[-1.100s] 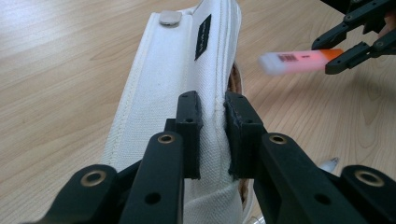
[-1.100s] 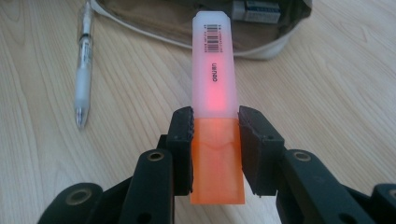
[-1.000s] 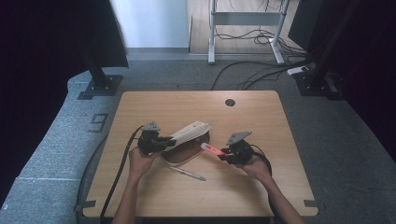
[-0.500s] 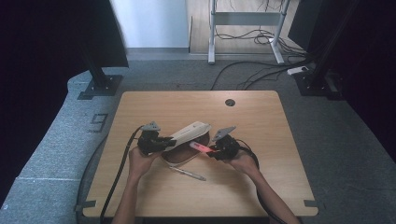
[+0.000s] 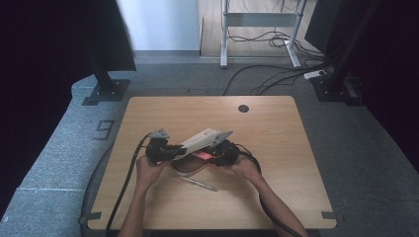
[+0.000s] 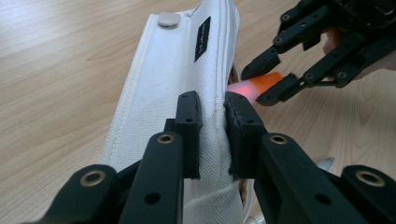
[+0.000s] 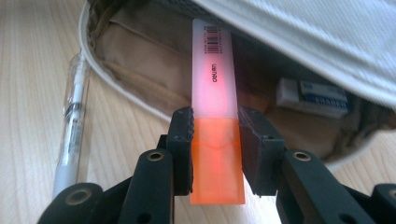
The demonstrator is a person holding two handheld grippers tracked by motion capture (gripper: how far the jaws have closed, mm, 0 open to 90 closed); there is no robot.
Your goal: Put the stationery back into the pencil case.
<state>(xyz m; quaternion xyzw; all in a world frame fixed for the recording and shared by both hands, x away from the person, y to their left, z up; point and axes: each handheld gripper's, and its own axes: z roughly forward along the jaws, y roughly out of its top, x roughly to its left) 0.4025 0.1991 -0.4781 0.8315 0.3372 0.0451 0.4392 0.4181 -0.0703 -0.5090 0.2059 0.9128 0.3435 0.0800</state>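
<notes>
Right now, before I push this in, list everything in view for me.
pencil case: one, white canvas, tan lining, mid-table, flap lifted open
highlighter: one, orange cap, pink body, tip entering the case mouth
eraser: one, white with blue sleeve, inside the case
pen: one, clear and silver, on the table beside the case
table: one, light wood
left tongs: black, pinching the case flap
right tongs: black, clamped on the highlighter

My right gripper (image 7: 215,135) clamps an orange highlighter (image 7: 214,93), its far end over the open pencil case (image 7: 140,65). White eraser (image 7: 312,97) lies inside the case; a pen (image 7: 72,121) lies on the table (image 7: 32,70) just beside it.
</notes>
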